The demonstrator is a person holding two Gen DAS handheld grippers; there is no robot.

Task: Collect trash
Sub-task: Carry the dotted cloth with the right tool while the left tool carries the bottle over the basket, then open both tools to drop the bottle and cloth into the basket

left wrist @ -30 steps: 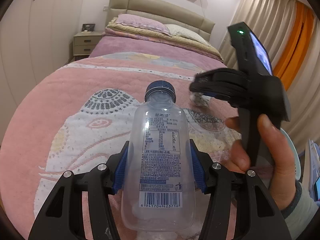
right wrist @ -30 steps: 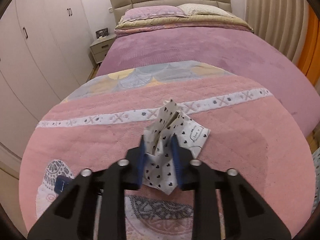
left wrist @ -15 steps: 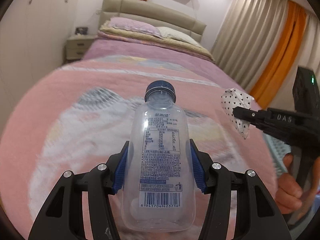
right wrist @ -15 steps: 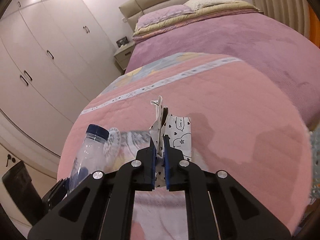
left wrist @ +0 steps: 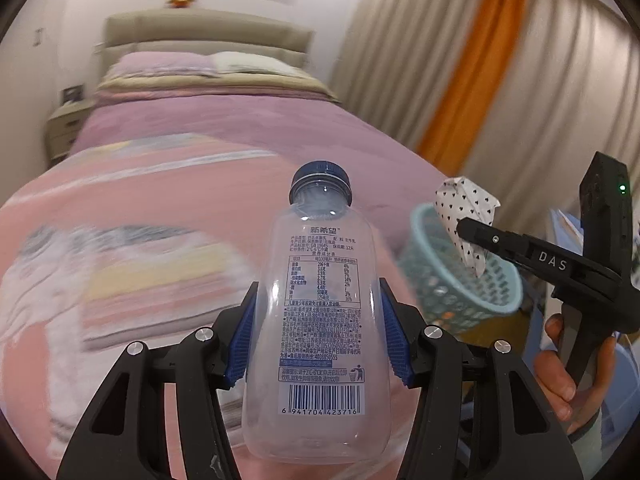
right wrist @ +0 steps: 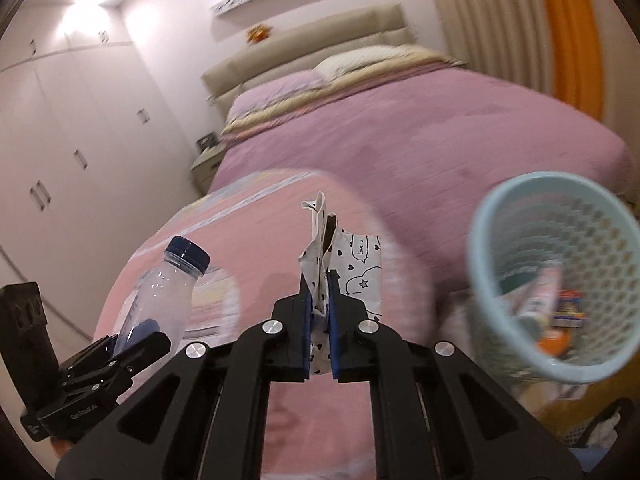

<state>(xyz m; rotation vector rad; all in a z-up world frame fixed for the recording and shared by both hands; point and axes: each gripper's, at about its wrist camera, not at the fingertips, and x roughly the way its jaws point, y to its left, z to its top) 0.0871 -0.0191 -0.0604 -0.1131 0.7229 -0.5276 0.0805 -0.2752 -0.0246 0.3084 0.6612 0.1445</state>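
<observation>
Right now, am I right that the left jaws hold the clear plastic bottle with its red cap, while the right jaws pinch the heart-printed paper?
Not quite: the clear plastic bottle has a dark blue cap, as the left wrist view shows. The heart-printed paper is indeed pinched in the right jaws.

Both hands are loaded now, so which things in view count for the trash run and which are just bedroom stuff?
Job:
- plastic bottle, in the left hand-held gripper
- heart-print wrapper, in the right hand-held gripper
- blue mesh bin, trash already inside

Just there:
- pink blanket
- pillows
- nightstand
- wardrobe
- orange curtain
</observation>
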